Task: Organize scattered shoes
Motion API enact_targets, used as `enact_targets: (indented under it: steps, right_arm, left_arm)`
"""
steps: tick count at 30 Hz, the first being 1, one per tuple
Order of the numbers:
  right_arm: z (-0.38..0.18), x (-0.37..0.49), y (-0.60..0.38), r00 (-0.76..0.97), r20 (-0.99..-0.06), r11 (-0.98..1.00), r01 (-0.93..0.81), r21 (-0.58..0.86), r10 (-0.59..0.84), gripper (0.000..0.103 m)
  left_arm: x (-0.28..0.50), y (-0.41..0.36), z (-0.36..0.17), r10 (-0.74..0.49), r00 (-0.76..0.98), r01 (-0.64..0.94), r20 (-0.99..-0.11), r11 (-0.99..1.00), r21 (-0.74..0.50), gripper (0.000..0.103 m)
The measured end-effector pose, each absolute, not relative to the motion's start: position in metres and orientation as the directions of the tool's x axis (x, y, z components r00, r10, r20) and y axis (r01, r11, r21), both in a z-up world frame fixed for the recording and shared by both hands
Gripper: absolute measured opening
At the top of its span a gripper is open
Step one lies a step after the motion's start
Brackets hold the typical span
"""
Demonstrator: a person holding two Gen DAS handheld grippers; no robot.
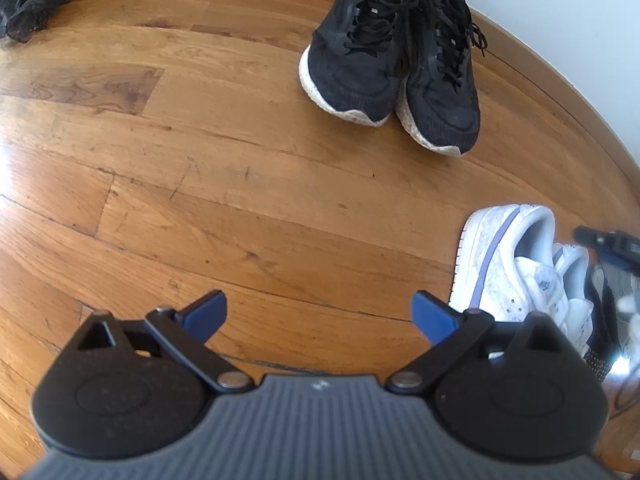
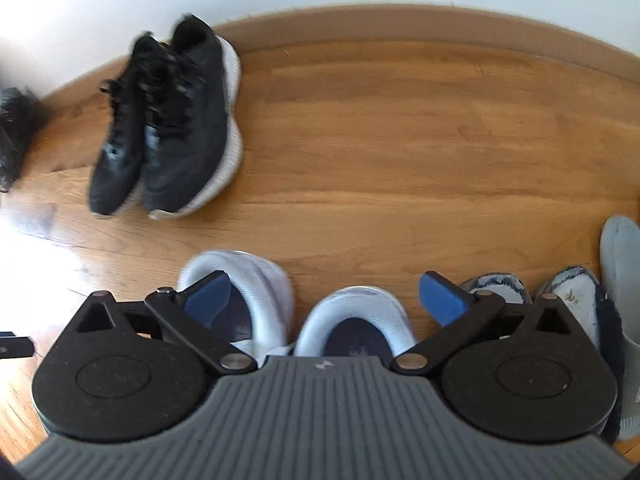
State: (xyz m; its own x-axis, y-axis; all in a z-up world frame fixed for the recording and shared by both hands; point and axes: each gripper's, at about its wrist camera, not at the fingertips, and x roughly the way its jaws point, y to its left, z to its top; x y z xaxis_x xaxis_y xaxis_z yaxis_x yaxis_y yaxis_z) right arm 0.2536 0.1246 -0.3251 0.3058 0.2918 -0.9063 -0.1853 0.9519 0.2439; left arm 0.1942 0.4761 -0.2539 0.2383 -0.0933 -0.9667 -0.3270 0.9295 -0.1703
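Observation:
A pair of black sneakers (image 1: 392, 64) with white soles stands side by side on the wooden floor near the wall; it also shows in the right wrist view (image 2: 168, 128). A pair of white sneakers (image 1: 516, 268) with lilac stripes stands at the right. My left gripper (image 1: 318, 314) is open and empty above bare floor, left of the white pair. My right gripper (image 2: 324, 302) is open and empty, hovering right over the heels of the white sneakers (image 2: 352, 320).
White wall and wooden baseboard (image 2: 400, 24) run along the far side. Dark fabric (image 1: 28, 0) lies at the far left. Grey and dark slippers (image 2: 576, 300) and a pale grey shoe (image 2: 620, 264) lie at the right.

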Motion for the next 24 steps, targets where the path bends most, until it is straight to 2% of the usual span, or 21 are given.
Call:
enact_targets:
  steps: [2, 4, 9, 12, 14, 16, 18, 21, 24]
  right_arm:
    - [-0.345, 0.259, 0.117, 0.243, -0.926, 0.956, -0.128, 0.264, 0.288, 0.081]
    - [-0.359, 0.259, 0.113, 0.215, -0.937, 0.960, -0.115, 0.256, 0.276, 0.080]
    - [-0.363, 0.261, 0.112, 0.219, -0.937, 0.961, -0.109, 0.254, 0.272, 0.081]
    - [-0.344, 0.260, 0.116, 0.315, -0.914, 0.966, -0.114, 0.233, 0.257, 0.084]
    - [-0.331, 0.260, 0.123, 0.339, -0.884, 0.946, -0.158, 0.284, 0.322, 0.098]
    - [-0.324, 0.260, 0.135, 0.334, -0.875, 0.933, -0.207, 0.295, 0.351, 0.102]
    - [-0.329, 0.263, 0.133, 0.322, -0.891, 0.946, -0.162, 0.282, 0.321, 0.102]
    - [-0.347, 0.267, 0.112, 0.247, -0.904, 0.933, -0.002, 0.361, 0.350, 0.103]
    - [-0.347, 0.264, 0.116, 0.238, -0.909, 0.936, -0.008, 0.352, 0.344, 0.103]
  left_arm:
    - [0.194, 0.474, -0.254, -0.097, 0.235, -0.321, -0.967, 0.931, -0.172, 0.100]
    - [0.193, 0.474, -0.256, -0.100, 0.229, -0.320, -0.968, 0.931, -0.172, 0.100]
    - [0.193, 0.474, -0.260, -0.104, 0.209, -0.324, -0.972, 0.931, -0.169, 0.100]
    - [0.194, 0.473, -0.260, -0.097, 0.210, -0.326, -0.973, 0.931, -0.163, 0.100]
    - [0.198, 0.466, -0.262, -0.085, 0.235, -0.307, -0.968, 0.939, -0.157, 0.100]
    - [0.205, 0.456, -0.266, -0.097, 0.265, -0.277, -0.959, 0.945, -0.172, 0.100]
    - [0.210, 0.450, -0.270, -0.111, 0.281, -0.262, -0.953, 0.947, -0.187, 0.100]
    - [0.221, 0.437, -0.290, -0.143, 0.262, -0.254, -0.954, 0.944, -0.211, 0.100]
    - [0.226, 0.427, -0.306, -0.146, 0.218, -0.249, -0.965, 0.948, -0.200, 0.100]
